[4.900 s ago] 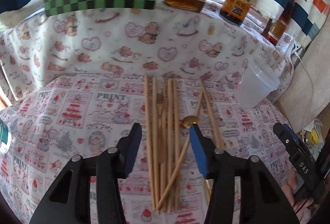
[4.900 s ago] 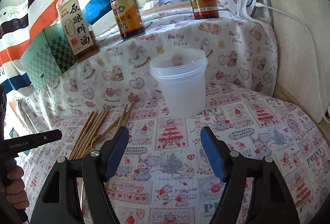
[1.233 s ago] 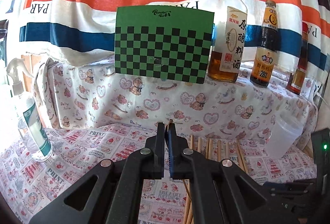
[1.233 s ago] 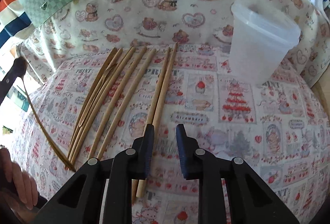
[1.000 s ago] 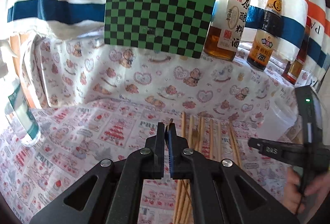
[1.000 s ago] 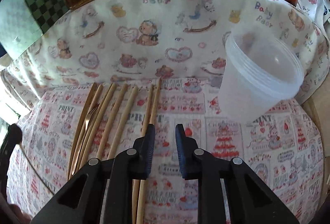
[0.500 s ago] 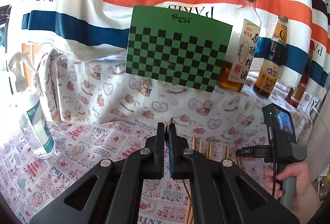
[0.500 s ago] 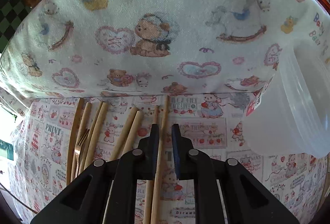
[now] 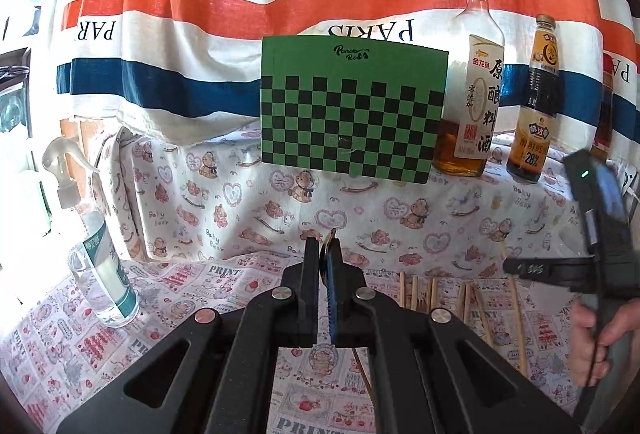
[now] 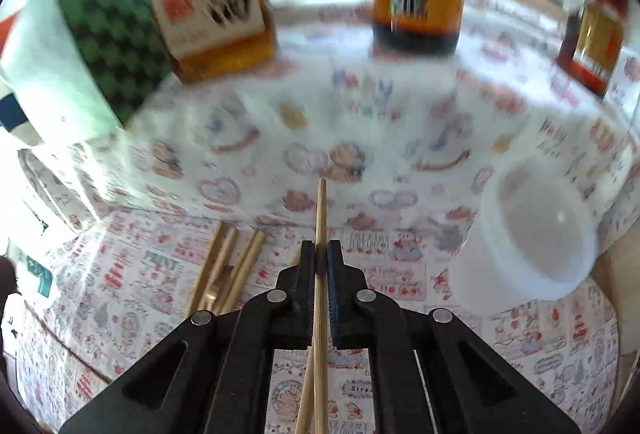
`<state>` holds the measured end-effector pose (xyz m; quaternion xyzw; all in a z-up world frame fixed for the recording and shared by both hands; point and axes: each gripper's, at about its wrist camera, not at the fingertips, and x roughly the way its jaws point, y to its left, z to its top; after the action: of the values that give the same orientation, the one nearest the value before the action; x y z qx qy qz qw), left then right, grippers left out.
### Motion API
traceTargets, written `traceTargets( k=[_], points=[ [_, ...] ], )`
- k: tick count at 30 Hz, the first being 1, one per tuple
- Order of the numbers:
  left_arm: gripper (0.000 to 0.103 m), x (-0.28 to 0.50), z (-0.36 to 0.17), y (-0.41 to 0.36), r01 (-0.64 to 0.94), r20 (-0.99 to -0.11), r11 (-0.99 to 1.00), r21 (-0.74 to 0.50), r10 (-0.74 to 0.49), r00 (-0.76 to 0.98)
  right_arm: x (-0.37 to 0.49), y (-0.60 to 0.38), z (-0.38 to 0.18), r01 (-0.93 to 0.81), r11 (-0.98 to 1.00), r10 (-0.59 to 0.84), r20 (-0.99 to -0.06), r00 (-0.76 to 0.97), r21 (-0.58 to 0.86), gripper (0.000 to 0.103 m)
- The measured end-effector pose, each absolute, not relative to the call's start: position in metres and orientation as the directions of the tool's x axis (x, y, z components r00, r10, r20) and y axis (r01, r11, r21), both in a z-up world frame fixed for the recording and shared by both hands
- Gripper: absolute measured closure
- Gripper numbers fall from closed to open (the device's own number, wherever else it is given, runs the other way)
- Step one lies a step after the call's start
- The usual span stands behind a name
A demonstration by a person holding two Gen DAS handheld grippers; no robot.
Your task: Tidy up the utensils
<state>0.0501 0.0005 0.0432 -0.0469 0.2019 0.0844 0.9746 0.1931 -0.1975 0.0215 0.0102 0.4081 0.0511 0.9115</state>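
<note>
My left gripper (image 9: 323, 246) is shut on a gold spoon (image 9: 330, 235). Its tip pokes out above the pads and its thin handle hangs below. My right gripper (image 10: 321, 248) has its jaws closing tight on a wooden chopstick (image 10: 321, 210), lifted off the cloth. The pads press on it, and a second stick shows under the jaws. More chopsticks (image 10: 236, 258) and a gold fork (image 10: 212, 294) lie on the printed tablecloth to the left. A clear plastic cup (image 10: 532, 234) stands to the right. In the left wrist view a hand (image 9: 592, 338) holds the right gripper above the chopsticks (image 9: 432, 290).
A green checkered box (image 9: 352, 110) and three sauce bottles (image 9: 472, 106) stand on the raised ledge behind, before a striped cloth. A spray bottle (image 9: 96, 254) stands at the far left of the table.
My right gripper closed on a chopstick and lifted it off the table, toward the ledge. The left gripper stayed shut on the spoon and tilted up a little.
</note>
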Motion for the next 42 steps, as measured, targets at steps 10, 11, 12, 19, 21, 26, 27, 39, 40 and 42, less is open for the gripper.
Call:
traceTargets(
  k=[10, 11, 12, 19, 21, 26, 27, 39, 40, 42],
  points=[
    [0.101, 0.058, 0.039, -0.01, -0.144, -0.485, 0.988, 0.047, 0.149, 0.862, 0.076, -0.228, 0.16, -0.114, 0.993, 0.118, -0.357, 0.926, 0.031, 0.097],
    [0.101, 0.059, 0.038, -0.01, -0.14, -0.492, 0.989, 0.047, 0.145, 0.858, 0.068, -0.235, 0.167, -0.115, 0.993, 0.12, -0.344, 0.931, 0.033, 0.097],
    [0.101, 0.06, 0.037, -0.01, -0.136, -0.5, 0.99, 0.044, 0.14, 0.854, 0.063, -0.237, 0.17, -0.116, 0.993, 0.119, -0.335, 0.935, 0.028, 0.097],
    [0.101, 0.049, 0.047, -0.009, -0.093, -0.46, 0.995, -0.021, 0.073, 0.885, 0.045, -0.26, 0.165, -0.084, 0.996, 0.085, -0.276, 0.957, 0.014, 0.097],
    [0.101, 0.041, 0.062, -0.02, -0.071, -0.398, 0.997, 0.002, 0.066, 0.915, 0.043, -0.268, 0.167, -0.089, 0.996, 0.093, -0.268, 0.959, 0.03, 0.097],
    [0.101, 0.045, 0.109, -0.066, 0.001, -0.294, 0.999, 0.035, 0.01, 0.956, 0.042, -0.293, 0.174, -0.068, 0.996, 0.078, -0.209, 0.975, 0.055, 0.097],
    [0.101, 0.05, 0.117, -0.077, 0.043, -0.288, 0.999, 0.028, -0.033, 0.957, 0.044, -0.301, 0.175, -0.061, 0.995, 0.076, -0.201, 0.977, 0.08, 0.097],
    [0.101, 0.133, 0.149, -0.192, 0.144, -0.177, 0.989, -0.019, -0.145, 0.973, 0.088, -0.376, 0.169, -0.016, 0.974, 0.046, -0.127, 0.991, 0.226, 0.098],
    [0.101, 0.139, 0.148, -0.197, 0.148, -0.174, 0.989, -0.027, -0.15, 0.973, 0.093, -0.381, 0.166, -0.005, 0.974, 0.037, -0.14, 0.99, 0.225, 0.098],
    [0.101, 0.149, 0.145, -0.209, 0.143, -0.171, 0.989, -0.026, -0.145, 0.975, 0.104, -0.389, 0.161, 0.018, 0.975, 0.024, -0.187, 0.982, 0.222, 0.098]
  ],
)
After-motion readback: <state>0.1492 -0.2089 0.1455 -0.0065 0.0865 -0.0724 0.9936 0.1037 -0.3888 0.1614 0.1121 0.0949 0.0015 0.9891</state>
